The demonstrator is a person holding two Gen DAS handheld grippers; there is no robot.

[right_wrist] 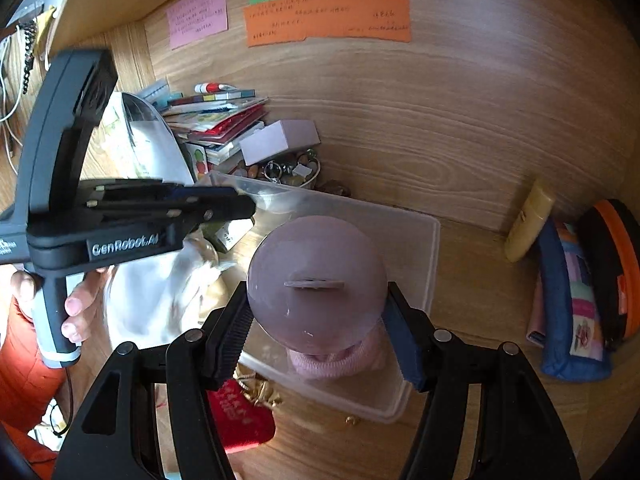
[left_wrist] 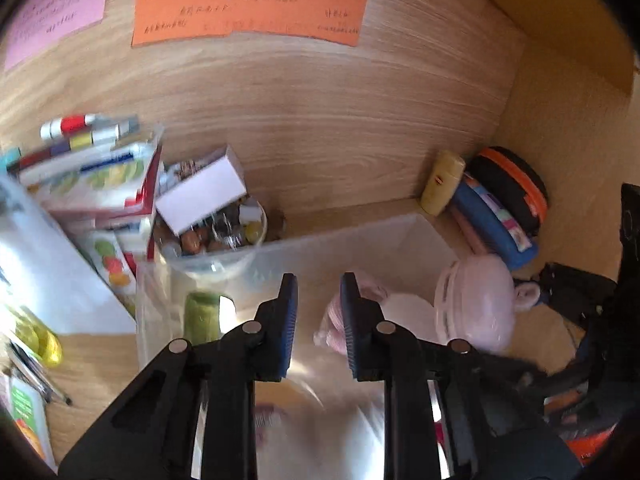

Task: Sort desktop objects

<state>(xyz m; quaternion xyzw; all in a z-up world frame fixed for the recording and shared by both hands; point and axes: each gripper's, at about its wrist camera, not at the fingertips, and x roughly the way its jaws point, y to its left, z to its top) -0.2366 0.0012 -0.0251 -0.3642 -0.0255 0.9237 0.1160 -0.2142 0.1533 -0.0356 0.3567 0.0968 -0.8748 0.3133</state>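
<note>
My right gripper (right_wrist: 318, 328) is shut on a round pink piggy bank (right_wrist: 316, 280) with a coin slot on top, held over a clear plastic bin (right_wrist: 424, 248). In the left wrist view the same pink piggy bank (left_wrist: 476, 304) hangs at the bin's right side. My left gripper (left_wrist: 319, 320) is open and empty above the clear bin (left_wrist: 280, 252), over its left part; from the right wrist view it (right_wrist: 240, 204) hovers at the bin's far left corner. A pink knitted item (right_wrist: 332, 360) and a green item (left_wrist: 202, 316) lie in the bin.
A stack of books and cards (right_wrist: 216, 120), a white box (right_wrist: 280, 140) and a cup of small trinkets (right_wrist: 292, 174) stand behind the bin. A yellow tube (right_wrist: 528, 220), a blue pouch (right_wrist: 568, 300) and an orange-black case (right_wrist: 612, 264) lie at right. A red envelope (right_wrist: 240, 416) lies at the front.
</note>
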